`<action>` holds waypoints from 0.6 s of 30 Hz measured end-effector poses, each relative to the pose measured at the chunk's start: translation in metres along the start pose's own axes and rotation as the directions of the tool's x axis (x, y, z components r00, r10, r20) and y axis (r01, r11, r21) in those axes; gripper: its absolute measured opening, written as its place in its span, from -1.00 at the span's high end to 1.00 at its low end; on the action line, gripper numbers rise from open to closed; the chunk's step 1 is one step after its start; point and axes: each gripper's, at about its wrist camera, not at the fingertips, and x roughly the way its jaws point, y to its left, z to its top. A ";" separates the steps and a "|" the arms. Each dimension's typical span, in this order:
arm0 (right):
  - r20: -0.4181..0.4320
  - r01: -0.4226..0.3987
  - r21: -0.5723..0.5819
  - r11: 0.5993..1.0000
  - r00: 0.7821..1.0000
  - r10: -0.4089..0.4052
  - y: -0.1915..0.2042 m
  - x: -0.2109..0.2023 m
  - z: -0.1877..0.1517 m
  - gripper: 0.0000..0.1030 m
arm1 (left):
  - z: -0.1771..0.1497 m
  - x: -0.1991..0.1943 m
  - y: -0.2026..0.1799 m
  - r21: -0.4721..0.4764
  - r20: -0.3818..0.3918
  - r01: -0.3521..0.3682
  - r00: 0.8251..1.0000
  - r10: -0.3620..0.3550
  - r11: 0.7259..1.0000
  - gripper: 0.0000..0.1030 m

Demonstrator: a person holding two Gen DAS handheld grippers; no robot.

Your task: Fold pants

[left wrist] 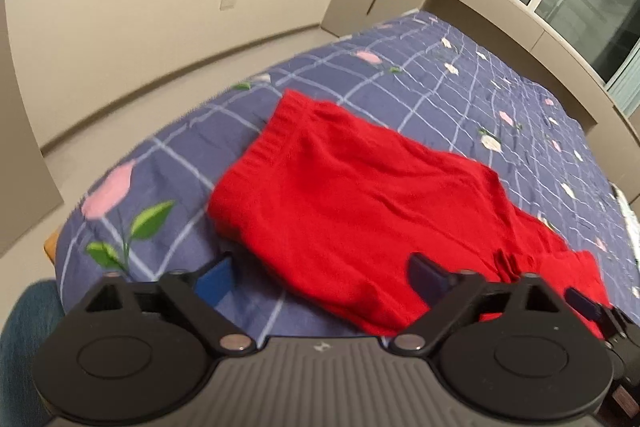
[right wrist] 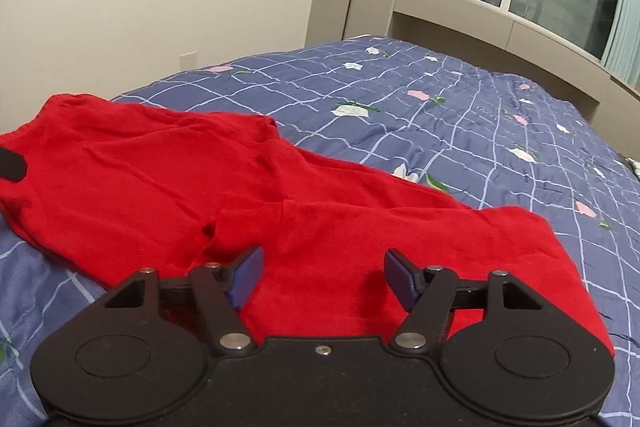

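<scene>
Red pants (left wrist: 360, 195) lie on bed (left wrist: 440, 87); left hand-held gripper (left wrist: 320, 275) and right hand-held gripper (right wrist: 323, 277) both gape apart, gripping nothing.

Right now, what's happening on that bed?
A person holding two handheld grippers is folding red knit pants on a blue checked floral bedspread. The left gripper and the right gripper are both open above the fabric, gripping nothing. The pants lie partly folded, with one layer doubled over near the right gripper.
</scene>
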 end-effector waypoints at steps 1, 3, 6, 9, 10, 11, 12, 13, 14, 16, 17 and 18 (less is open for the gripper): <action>0.000 0.004 0.002 1.000 1.000 -0.004 0.000 0.001 -0.002 -0.45 | 0.001 0.001 -0.003 0.015 0.016 -0.014 1.000 0.014 1.000 -0.51; 0.001 0.009 0.015 1.000 1.000 -0.009 -0.001 0.003 -0.003 -0.49 | 0.003 -0.003 -0.014 0.052 0.059 -0.039 0.998 0.036 0.998 -0.49; -0.002 0.009 0.037 0.999 1.000 -0.009 -0.002 0.004 -0.003 -0.50 | -0.002 -0.013 -0.038 0.171 0.152 -0.045 0.988 0.019 0.984 -0.49; 0.000 0.013 0.040 0.999 1.000 -0.013 -0.001 0.003 -0.004 -0.50 | -0.009 -0.019 -0.062 0.316 0.229 -0.059 0.973 -0.016 0.947 -0.49; -0.001 0.015 0.043 0.999 1.000 -0.015 0.000 0.003 -0.004 -0.50 | -0.010 -0.020 -0.067 0.337 0.236 -0.054 0.971 -0.029 0.940 -0.49; -0.002 0.016 0.044 0.999 1.000 -0.016 -0.001 0.003 -0.005 -0.50 | -0.010 -0.020 -0.071 0.354 0.236 -0.042 0.971 -0.046 0.934 -0.49; -0.002 0.018 0.044 0.999 1.000 -0.018 -0.001 0.003 -0.004 -0.50 | -0.010 -0.020 -0.074 0.358 0.231 -0.033 0.971 -0.054 0.933 -0.49; -0.003 0.020 0.043 0.999 1.000 -0.020 0.000 0.003 -0.004 -0.50 | -0.009 -0.020 -0.076 0.356 0.226 -0.029 0.973 -0.056 0.934 -0.49; -0.004 0.022 0.042 0.999 1.000 -0.021 0.000 0.003 -0.004 -0.50 | -0.008 -0.020 -0.075 0.350 0.223 -0.027 0.973 -0.055 0.936 -0.49; -0.005 0.024 0.037 0.999 1.000 -0.024 0.000 0.004 -0.003 -0.50 | -0.007 -0.020 -0.070 0.328 0.217 -0.032 0.975 -0.043 0.944 -0.51; -0.005 0.025 0.034 0.999 1.000 -0.025 0.000 0.004 -0.003 -0.50 | -0.006 -0.020 -0.066 0.315 0.213 -0.034 0.976 -0.035 0.948 -0.55; -0.005 0.026 0.031 0.999 1.000 -0.026 0.001 0.004 -0.003 -0.50 | -0.005 -0.020 -0.060 0.294 0.204 -0.036 0.979 -0.026 0.955 -0.58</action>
